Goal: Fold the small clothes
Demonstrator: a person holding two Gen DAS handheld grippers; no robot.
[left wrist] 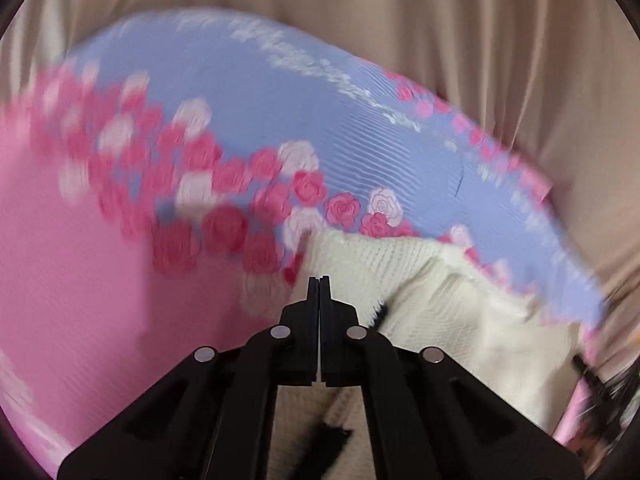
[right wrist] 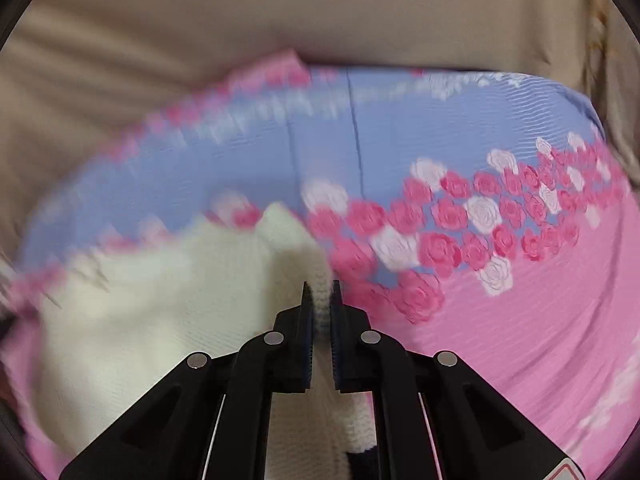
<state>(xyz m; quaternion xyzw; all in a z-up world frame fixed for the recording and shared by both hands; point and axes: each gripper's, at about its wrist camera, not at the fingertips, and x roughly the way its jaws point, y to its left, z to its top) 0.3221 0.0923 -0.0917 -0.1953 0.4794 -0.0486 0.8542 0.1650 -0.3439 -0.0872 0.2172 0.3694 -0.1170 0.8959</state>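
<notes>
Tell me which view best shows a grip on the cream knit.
The right wrist view: a fold of the knit is pinched between the right gripper fingers. In the left wrist view the left gripper is shut over the knit, with no cloth seen between its fingers.

The left gripper (left wrist: 319,280) is matte black plastic with angular linkage arms and four round silver pins. The right gripper (right wrist: 319,286) looks the same, with ribbed bluish pads (right wrist: 307,332), thin pale lines along its arms, and a red-white label at lower right.
</notes>
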